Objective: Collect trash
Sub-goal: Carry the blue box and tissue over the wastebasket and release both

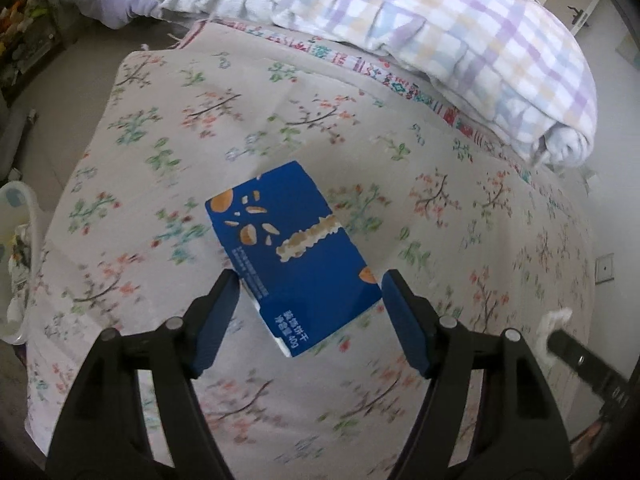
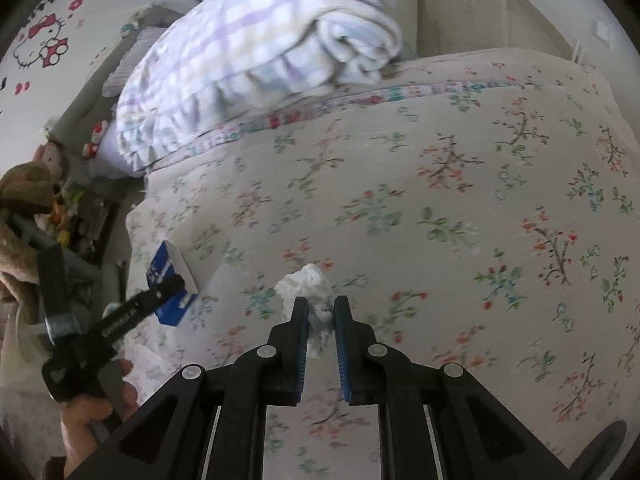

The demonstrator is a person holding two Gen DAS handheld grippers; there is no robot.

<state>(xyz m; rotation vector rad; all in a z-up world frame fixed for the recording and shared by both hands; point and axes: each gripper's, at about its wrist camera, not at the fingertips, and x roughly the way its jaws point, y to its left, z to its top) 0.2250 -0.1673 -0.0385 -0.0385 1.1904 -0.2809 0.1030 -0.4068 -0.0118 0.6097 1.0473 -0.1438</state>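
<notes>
Left gripper, low centre of its own view: set at a middling width, blue pads pressed to both sides of a blue biscuit box. Right gripper, low centre of the right view: pinched nearly closed on a crumpled white tissue.

Box flat and rectangular, deep blue, printed with golden cracker pieces and a pale crumb streak. White Chinese characters at its near end, upside down, with "40g" readable. Seen again at lower left of the right view, tilted up with a white side showing, behind a black finger lettered "GenRobot.AI".

Under both, floral bedspread. At far left edge of the left view, pale tub, contents too blurred to tell. Farther up, rolled checked quilt. Upper left of the right view, cartoon cat with a red bow on the wall.
</notes>
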